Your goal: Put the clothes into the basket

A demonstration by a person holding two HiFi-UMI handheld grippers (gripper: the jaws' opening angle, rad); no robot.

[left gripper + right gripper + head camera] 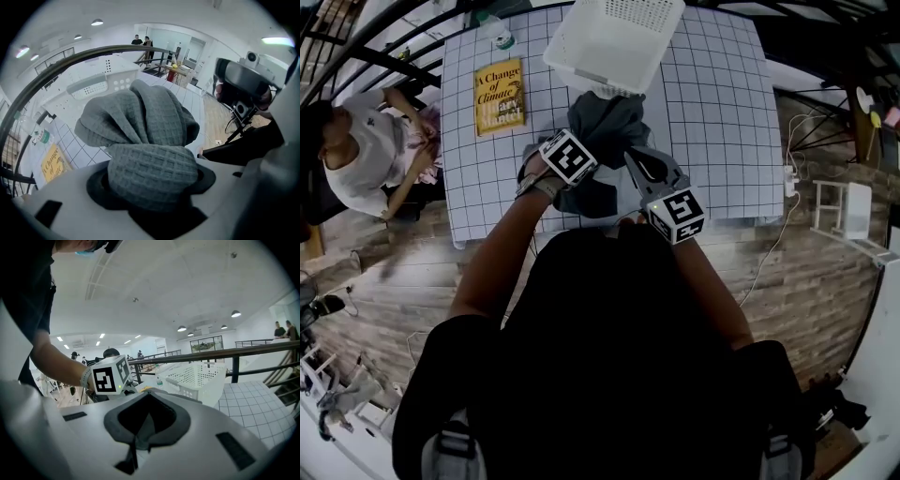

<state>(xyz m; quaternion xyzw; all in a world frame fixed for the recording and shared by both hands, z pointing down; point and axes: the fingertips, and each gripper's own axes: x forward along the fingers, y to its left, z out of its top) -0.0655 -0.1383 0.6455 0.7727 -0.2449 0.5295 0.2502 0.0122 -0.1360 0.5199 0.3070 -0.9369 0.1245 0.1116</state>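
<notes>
Head view: a grey cloth (614,122) sits bunched over the gridded desk (712,112), its far end at the near rim of the white basket (614,37) — outside it, not in. The left claw (574,145) and right claw (652,176) are both at the cloth's near side.

Left gripper view: the claw is clamped tight on a thick fold of the waffle-weave cloth.

Right gripper view: the jaws are pressed together with nothing between them — the basket stands beyond.
</notes>
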